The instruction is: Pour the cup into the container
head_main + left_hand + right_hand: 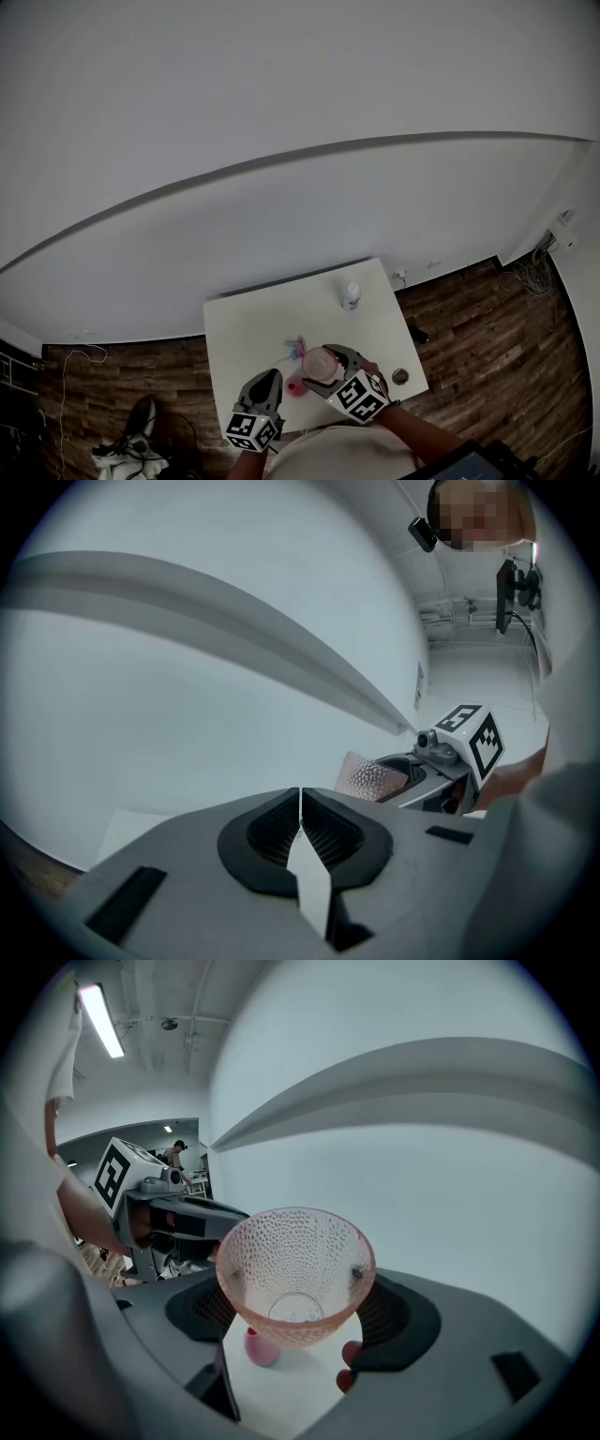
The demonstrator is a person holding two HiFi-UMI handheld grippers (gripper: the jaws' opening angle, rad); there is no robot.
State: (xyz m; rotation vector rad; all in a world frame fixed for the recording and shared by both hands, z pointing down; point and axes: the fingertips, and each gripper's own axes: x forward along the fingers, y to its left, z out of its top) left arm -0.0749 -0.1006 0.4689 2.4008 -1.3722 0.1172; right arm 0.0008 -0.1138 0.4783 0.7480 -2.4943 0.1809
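Spillage risk: right gripper (328, 367) clamps the cup (295, 1274) above the table (253, 319), pink container (296, 386) lies at its 8 o'clock, left gripper (300, 810) hangs closed on nothing, so an off-centre tilt would likely miss.

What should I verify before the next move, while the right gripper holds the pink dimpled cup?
1. Right gripper grip on the pink dimpled translucent cup: ok, a jaw on each side.
2. Contents of the cup: cannot tell; its bottom looks nearly bare.
3. Container below the cup: cannot tell; only a small pink round thing shows there on the white table.
4. Left gripper: ok, shut, empty, apart from the cup.
5. White bottle: ok, standing well away, near the table's far edge.
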